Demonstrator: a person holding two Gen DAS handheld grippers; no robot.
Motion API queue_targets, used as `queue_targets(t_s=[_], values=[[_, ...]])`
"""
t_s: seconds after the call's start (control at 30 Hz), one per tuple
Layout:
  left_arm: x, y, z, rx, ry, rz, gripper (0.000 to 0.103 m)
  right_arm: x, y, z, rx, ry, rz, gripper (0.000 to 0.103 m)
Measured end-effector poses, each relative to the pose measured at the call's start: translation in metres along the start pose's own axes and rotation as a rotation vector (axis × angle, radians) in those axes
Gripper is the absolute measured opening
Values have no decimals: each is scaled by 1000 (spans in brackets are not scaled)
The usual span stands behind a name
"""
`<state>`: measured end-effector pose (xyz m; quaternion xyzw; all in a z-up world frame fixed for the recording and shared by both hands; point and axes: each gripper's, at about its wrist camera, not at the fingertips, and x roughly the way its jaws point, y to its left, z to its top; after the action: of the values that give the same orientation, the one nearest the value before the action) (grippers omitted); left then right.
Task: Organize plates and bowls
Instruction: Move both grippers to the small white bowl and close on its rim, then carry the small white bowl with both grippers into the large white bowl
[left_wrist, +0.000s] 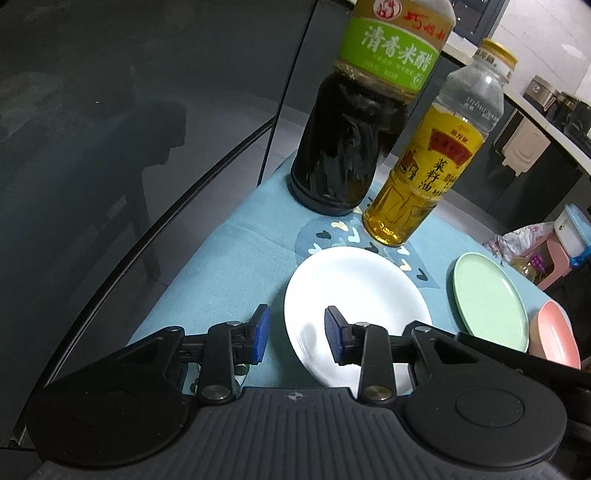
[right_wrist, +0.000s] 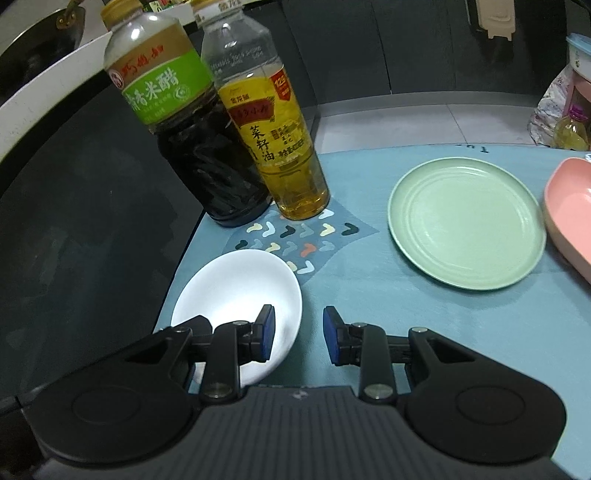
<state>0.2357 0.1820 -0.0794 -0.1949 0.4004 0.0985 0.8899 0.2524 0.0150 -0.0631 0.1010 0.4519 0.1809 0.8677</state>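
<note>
A white plate (left_wrist: 354, 306) (right_wrist: 236, 291) lies flat on the blue tablecloth (left_wrist: 236, 258), near its left edge. My left gripper (left_wrist: 297, 334) is open, its blue pads astride the plate's left rim without pressing on it. My right gripper (right_wrist: 299, 334) is also open. Its left pad hangs over the plate's right rim and its right pad over the cloth. A pale green plate (left_wrist: 487, 299) (right_wrist: 465, 221) lies to the right of the white one. Beyond it a pink bowl (left_wrist: 557, 332) (right_wrist: 569, 214) is cut off by the frame edge.
A dark vinegar bottle (left_wrist: 343, 147) (right_wrist: 199, 147) and a yellow oil bottle (left_wrist: 424, 177) (right_wrist: 288, 155) stand close behind the white plate. The table edge (right_wrist: 177, 266) drops off just left of the plate. A pink stool and bags (left_wrist: 543, 258) sit on the floor at far right.
</note>
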Motion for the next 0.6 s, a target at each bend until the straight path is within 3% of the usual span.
queue_targets(t_s=[0.23, 0.27, 0.3, 0.33, 0.43, 0.6], values=[[12, -1, 1, 12, 26, 13, 29, 20, -4, 3, 9, 33, -29, 25], [14, -1, 1, 16, 31, 9, 26, 22, -5, 3, 11, 37, -34, 25], [16, -2, 1, 24, 38, 0, 16, 24, -6, 4, 11, 39, -38, 25], [18, -3, 1, 33, 47, 0, 15, 26, -6, 4, 5, 43, -41, 23], [14, -5, 0, 59, 29, -7, 10, 27, -2, 4, -24, 54, -13, 1], [8, -6, -3, 70, 45, -9, 10, 20, 2, 2, -31, 61, -36, 1]])
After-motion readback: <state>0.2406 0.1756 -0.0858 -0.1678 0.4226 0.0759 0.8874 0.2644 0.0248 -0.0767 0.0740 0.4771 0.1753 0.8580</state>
